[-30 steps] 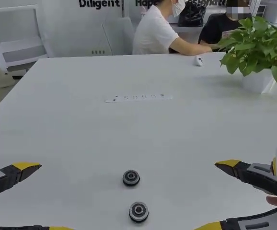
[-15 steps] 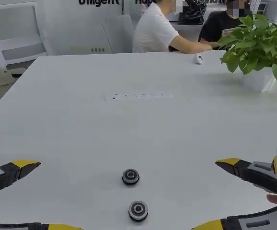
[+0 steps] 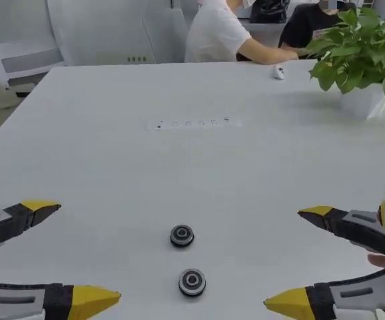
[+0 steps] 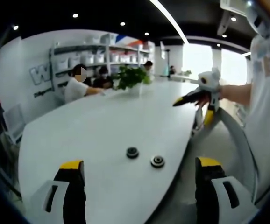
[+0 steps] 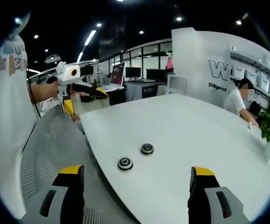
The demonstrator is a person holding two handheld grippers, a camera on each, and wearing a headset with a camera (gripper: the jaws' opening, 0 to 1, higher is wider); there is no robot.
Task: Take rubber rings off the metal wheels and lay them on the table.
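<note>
Nearest, at the lower left of the head view: the black left tool with yellow tips (image 3: 89, 251), spread wide and holding nothing. Opposite, at the lower right: the black right tool with yellow tips (image 3: 282, 259), equally wide and empty. Between the two, on the plain white desk (image 3: 112, 160): the nearer small round metal wheel (image 3: 192, 282), lying flat, well apart from both tools. Just beyond, near but not touching: the farther small round metal wheel (image 3: 182, 235), also lying flat. Around each, apparently, a dark rubber ring (image 3: 183, 282), not yet taken off.

Looks like the approach step, with nothing grasped so far and no ring laid on the desk. Probably calls next for closing in on one wheel, pinning it by its edge with one tool and catching the ring with a tip of the other, then peeling outward. Needs a much narrower opening and a low angle, given the risk of pushing or flipping such small parts.

Hard to separate rubber from metal by eye: too small in all three views. Rear parts of both tools cut off by the edges of the head view.

Farther off: a flat white power strip (image 3: 192, 123) set in the desk, a small white object (image 3: 278, 73) not possible to identify, a green leafy plant in a white pot (image 3: 362, 53) cut by the right edge, and seated people (image 3: 216, 37) at the far side, partly out of frame.
</note>
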